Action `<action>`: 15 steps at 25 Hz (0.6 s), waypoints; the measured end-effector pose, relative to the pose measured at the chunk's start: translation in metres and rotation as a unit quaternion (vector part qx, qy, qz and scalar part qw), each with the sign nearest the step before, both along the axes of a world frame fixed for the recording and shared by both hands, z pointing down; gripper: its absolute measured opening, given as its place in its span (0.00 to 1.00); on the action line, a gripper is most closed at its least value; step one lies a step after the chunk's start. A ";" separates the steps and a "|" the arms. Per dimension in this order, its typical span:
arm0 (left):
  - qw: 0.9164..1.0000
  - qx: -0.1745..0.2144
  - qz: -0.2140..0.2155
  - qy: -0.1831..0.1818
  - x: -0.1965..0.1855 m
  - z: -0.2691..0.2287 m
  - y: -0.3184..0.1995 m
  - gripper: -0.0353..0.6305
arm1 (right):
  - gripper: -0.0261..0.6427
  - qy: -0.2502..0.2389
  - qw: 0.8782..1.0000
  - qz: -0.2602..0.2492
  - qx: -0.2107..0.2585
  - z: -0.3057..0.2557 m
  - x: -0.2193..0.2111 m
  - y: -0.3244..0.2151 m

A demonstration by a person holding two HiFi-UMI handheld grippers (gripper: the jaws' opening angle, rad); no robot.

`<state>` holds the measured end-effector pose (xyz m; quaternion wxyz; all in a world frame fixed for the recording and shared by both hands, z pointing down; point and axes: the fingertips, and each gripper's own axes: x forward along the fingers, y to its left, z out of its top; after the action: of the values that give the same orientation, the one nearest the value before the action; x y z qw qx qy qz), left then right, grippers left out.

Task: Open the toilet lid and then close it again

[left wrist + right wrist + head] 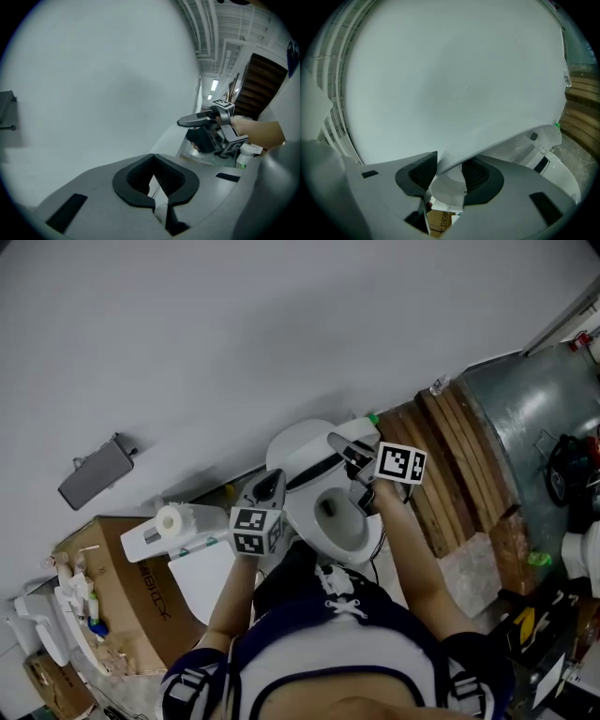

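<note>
The white toilet lid [302, 451] stands partly raised over the open bowl [342, 521]. My right gripper [339, 443] reaches in from the right and is shut on the lid's front edge. In the right gripper view that rim [506, 143] runs between the two black pads of the right gripper [449, 171]. My left gripper [272, 482] hovers just left of the bowl, shut and empty, clear of the lid. In the left gripper view the left gripper [154, 180] shows its pads together, with the right gripper [206, 119] and the lid [171, 138] ahead of it.
A cardboard box [122, 596] and a toilet roll [171, 519] sit left of the toilet. Wooden planks [459, 456] and a metal tank [544, 399] stand close on the right. A grey box [97, 472] is fixed to the white wall behind. The person's torso fills the bottom of the head view.
</note>
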<state>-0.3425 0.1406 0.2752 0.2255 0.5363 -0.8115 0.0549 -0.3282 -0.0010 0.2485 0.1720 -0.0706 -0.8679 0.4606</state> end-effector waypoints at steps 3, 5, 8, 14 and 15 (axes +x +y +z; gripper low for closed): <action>1.000 0.009 -0.011 0.004 -0.014 -0.003 -0.001 0.06 | 0.25 -0.002 1.000 -0.002 0.001 -0.003 -0.013 -0.002; 1.000 0.010 -0.014 0.005 -0.021 -0.003 -0.001 0.06 | 0.25 -0.002 1.000 -0.005 0.001 -0.004 -0.022 -0.003; 1.000 0.011 -0.015 0.004 -0.032 -0.004 -0.002 0.06 | 0.26 -0.005 1.000 -0.006 0.001 -0.006 -0.035 -0.006; 1.000 0.021 -0.021 0.004 -0.051 -0.008 0.000 0.06 | 0.26 -0.014 1.000 0.002 -0.003 -0.011 -0.062 -0.011; 0.999 0.024 -0.021 0.004 -0.054 -0.009 -0.001 0.06 | 0.26 -0.015 1.000 0.004 -0.001 -0.012 -0.067 -0.012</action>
<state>-0.3960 0.1401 0.2666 0.2175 0.5243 -0.8228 0.0286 -0.3950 -0.0132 0.2364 0.1566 -0.0741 -0.8704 0.4608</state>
